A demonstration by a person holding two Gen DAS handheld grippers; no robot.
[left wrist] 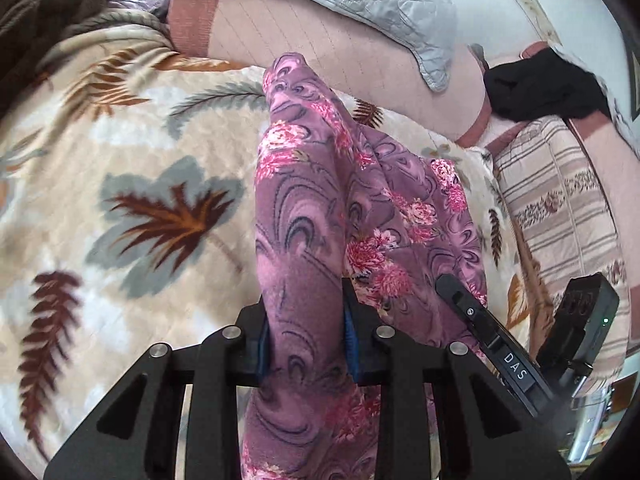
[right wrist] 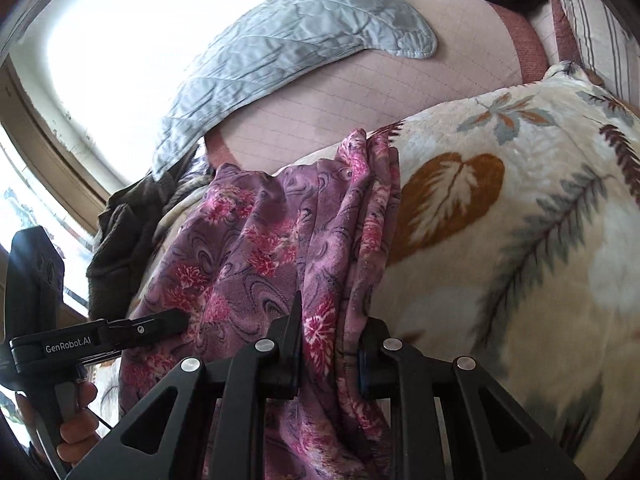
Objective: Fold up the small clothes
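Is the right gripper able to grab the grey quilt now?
Probably not. The right gripper is shut on the purple cloth, so it is busy, and the grey quilt lies far back across the bed.

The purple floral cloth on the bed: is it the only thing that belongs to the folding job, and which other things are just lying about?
Part of the job:
- purple floral fleece cloth
- left claw, shut on the cloth
- right claw, shut on the cloth

Just lying about:
- cream leaf-patterned blanket
- grey quilted cover
- black garment
- dark brown garment
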